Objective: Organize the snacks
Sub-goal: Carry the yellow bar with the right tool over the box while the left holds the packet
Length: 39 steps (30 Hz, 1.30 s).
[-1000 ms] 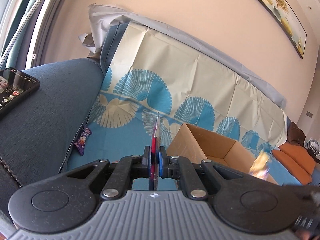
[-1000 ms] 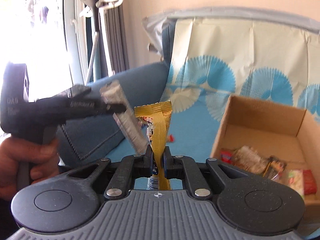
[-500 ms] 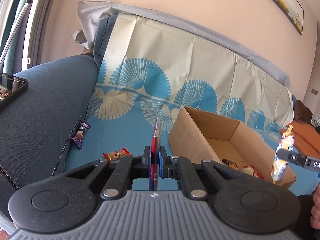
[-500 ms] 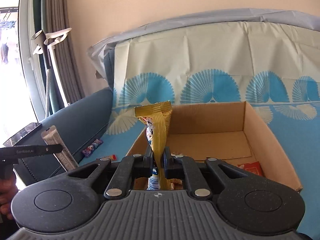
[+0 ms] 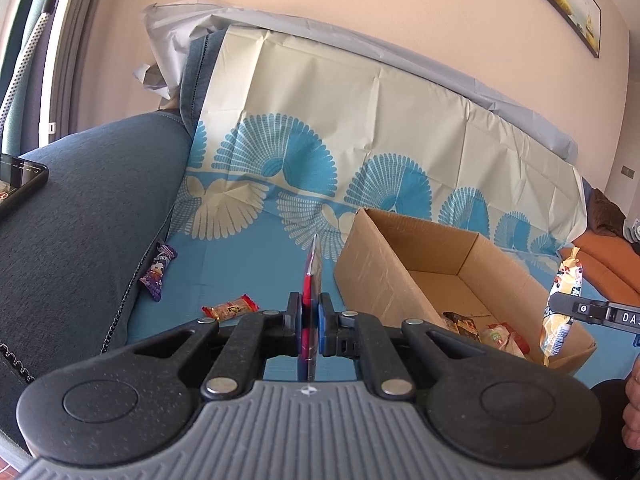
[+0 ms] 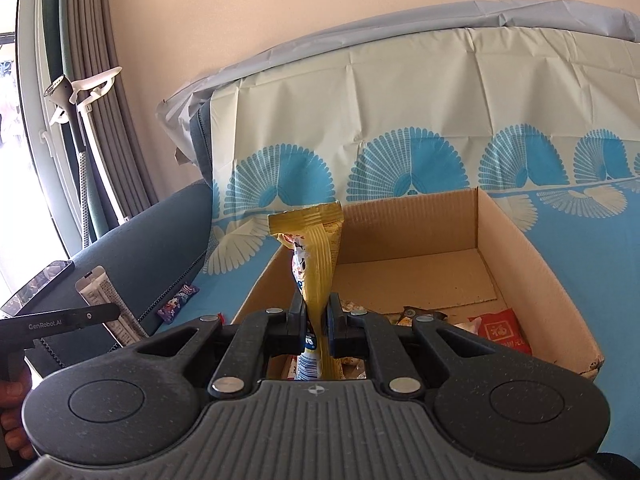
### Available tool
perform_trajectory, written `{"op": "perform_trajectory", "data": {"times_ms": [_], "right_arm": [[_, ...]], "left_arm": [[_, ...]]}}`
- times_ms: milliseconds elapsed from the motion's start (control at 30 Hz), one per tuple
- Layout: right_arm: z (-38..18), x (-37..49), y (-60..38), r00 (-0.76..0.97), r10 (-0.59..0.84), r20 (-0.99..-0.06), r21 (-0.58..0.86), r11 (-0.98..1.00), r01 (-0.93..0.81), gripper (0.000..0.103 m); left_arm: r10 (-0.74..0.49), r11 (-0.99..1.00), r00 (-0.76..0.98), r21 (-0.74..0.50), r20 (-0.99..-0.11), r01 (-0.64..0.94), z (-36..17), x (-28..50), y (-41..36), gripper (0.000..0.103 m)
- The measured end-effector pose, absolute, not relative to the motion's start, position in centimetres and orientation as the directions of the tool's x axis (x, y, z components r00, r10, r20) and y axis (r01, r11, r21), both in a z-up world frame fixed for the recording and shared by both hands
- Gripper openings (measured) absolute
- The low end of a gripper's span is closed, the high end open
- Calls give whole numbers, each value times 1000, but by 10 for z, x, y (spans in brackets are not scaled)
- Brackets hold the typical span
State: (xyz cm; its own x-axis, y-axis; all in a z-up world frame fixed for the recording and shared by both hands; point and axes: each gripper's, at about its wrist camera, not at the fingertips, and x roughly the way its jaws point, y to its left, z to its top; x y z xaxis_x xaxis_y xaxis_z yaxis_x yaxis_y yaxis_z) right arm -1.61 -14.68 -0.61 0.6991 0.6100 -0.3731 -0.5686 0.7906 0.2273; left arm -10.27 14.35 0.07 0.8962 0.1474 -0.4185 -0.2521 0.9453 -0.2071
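The right tongs [image 6: 316, 320] are clenched on a yellow snack packet [image 6: 316, 248], which stands upright between the pads above the near end of the cardboard box [image 6: 520, 240]. The left tongs [image 5: 310, 320] are clenched on a flat red-and-silver packet [image 5: 312, 276], seen edge-on, positioned to the left of the box and outside its wall. Several wrapped snacks [image 6: 500, 332] already lie in the near end of the box. Two more remain on the blue sofa cover [image 5: 240, 256]: a purple sweet [image 5: 158, 276] against the sofa arm and a small red-and-orange packet [image 5: 230, 309] beside the left tongs.

The step in hand appears to be depositing both held packets.

1. Release the yellow packet only when its lower end is clearly inside the box walls; it is long and may tip over the rim.
2. Carry the flat packet across the left wall before opening, clearing the cardboard edge.
3. Keep the two tongs apart over the box.
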Motion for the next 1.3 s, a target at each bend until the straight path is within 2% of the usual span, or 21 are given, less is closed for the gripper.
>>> {"op": "perform_trajectory", "data": {"times_ms": [1300], "right_arm": [[-7, -12, -144, 710, 594, -378, 232, 803, -548, 10]], "left_arm": [[127, 947, 907, -222, -402, -231, 0, -101, 144, 7]]}}
